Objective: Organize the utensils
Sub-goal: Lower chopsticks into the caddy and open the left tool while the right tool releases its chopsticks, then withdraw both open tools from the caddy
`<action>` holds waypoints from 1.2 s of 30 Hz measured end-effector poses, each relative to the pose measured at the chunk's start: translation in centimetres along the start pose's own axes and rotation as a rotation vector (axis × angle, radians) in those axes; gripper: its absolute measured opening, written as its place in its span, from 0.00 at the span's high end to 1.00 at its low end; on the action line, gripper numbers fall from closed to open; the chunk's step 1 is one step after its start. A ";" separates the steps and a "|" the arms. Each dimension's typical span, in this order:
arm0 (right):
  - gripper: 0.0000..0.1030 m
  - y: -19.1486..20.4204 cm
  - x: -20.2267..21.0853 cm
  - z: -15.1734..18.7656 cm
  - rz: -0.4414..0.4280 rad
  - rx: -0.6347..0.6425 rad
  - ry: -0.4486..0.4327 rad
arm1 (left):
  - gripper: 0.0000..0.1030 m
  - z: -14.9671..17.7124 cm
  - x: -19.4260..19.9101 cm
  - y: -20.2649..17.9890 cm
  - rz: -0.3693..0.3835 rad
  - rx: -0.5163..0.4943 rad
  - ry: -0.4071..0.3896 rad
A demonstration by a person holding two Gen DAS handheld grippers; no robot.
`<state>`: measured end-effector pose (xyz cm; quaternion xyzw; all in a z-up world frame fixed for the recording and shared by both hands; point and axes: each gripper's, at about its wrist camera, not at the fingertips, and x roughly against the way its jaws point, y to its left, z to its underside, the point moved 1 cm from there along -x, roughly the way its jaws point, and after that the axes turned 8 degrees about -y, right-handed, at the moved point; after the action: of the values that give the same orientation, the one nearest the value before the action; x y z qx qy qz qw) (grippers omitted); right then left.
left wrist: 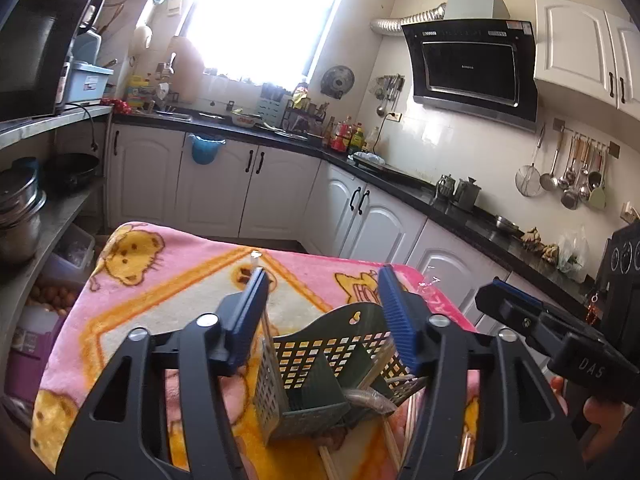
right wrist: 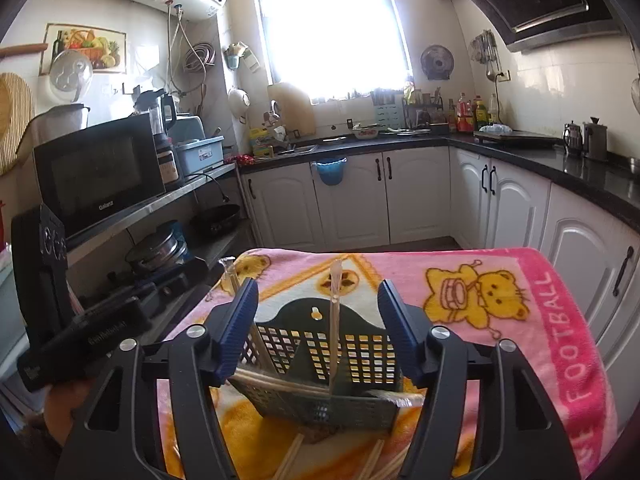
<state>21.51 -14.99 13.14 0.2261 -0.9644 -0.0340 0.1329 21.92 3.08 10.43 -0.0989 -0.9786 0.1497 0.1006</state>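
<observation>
Left wrist view: left gripper [left wrist: 324, 300] spread wide, empty, above the dark green perforated plastic utensil basket [left wrist: 320, 376] on the pink cartoon blanket [left wrist: 168, 280]. Right wrist view: right gripper [right wrist: 318, 312] spread too, pale wooden chopsticks [right wrist: 334, 320] standing inside that basket [right wrist: 320, 360].

Left gripper [left wrist: 322, 304]: matte black plastic frame, two angular arms with triangular cut-outs. Round silver screw heads [left wrist: 207, 320] sit at the arm pivots, two per side. Fingers [left wrist: 250, 316] end in ribbed blue rubber pads, long and rectangular.

Right gripper [right wrist: 316, 312]: same build, black arms, same silver screws [right wrist: 440, 333], blue ribbed pads [right wrist: 394, 320] on the inner faces of the fingers.

Seen to the right of the left gripper's frame, the right tool's black housing carries pale stamped letters "DAS" [left wrist: 591, 367] and a small dark screw set farther up its body. A bare hand [left wrist: 600, 416] wraps the grip below the lettering; no sleeve is visible.
</observation>
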 end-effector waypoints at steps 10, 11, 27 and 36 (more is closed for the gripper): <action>0.24 0.3 2.5 0.8 0.009 0.038 -0.020 | 0.10 0.0 2.6 -0.3 -0.030 0.005 -0.025; 0.23 0.3 2.7 0.9 0.006 0.039 -0.020 | 0.10 0.1 2.7 -0.2 -0.029 0.007 -0.024; 0.20 0.3 5.0 2.9 0.006 0.050 -0.005 | 0.10 2.0 4.6 -0.5 -0.039 0.021 0.000; 0.19 0.3 5.8 4.0 0.004 0.054 0.022 | 0.10 3.2 5.3 -0.6 -0.039 0.029 0.021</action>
<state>15.32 -17.25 10.67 0.2282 -0.9638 -0.0051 0.1376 16.02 2.79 8.55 -0.0798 -0.9770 0.1607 0.1151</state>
